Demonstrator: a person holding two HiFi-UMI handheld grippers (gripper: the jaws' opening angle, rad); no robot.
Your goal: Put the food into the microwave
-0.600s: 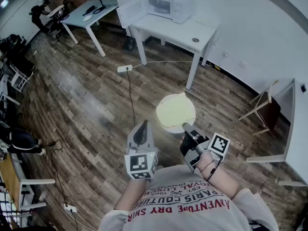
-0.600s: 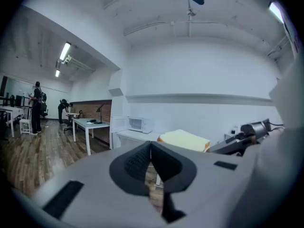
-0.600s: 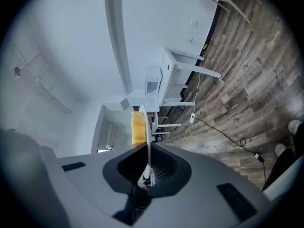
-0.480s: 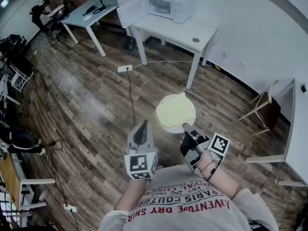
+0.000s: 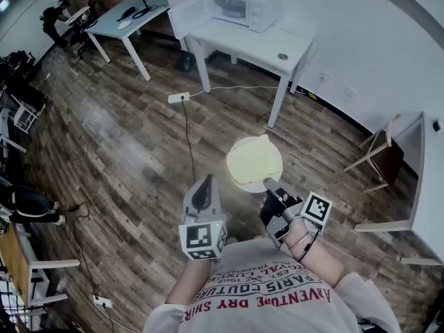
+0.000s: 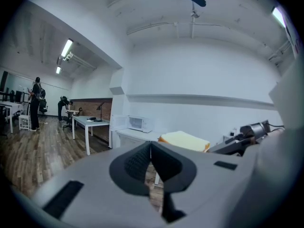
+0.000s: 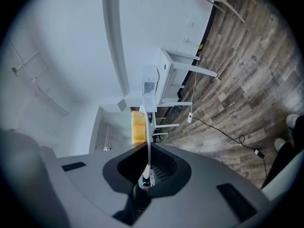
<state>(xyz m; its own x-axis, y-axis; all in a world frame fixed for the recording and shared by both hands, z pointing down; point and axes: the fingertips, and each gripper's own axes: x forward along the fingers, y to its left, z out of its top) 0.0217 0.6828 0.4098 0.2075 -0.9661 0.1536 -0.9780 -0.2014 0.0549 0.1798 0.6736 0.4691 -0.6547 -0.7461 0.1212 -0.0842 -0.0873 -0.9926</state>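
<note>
Head view: carrying step. Item: food [image 5: 251,159], a pale yellow slab on a white plate [image 5: 244,183], held out in front of the person above the wood floor [image 5: 125,137]. Destination: microwave [image 5: 239,9], at the far end of a white table [image 5: 267,44], well apart from the plate. Its door [image 5: 186,16] appears to stand open to the left.

Step in hand, as judged: transport. The food is lifted and not yet near the microwave. The next move calls for walking to the table with the plate kept level. The plate then goes through the opening and is set down inside before the jaws let go. Risk: the plate is pinched at one rim only, so a tilt could slide the slab off.

Right gripper [image 5: 269,184]: jaws nearly together, pinched on the near rim of the plate. Right gripper view: the rim runs edge-on as a thin white line between the jaws, with the yellow food beyond. It grips the plate alone and does not touch the food.

Left gripper [image 5: 203,184]: jaws closed tip to tip, nothing between them. Left gripper view: food and right gripper lie off to its right, apart from it. It touches nothing and looks free to steady the plate.
</note>
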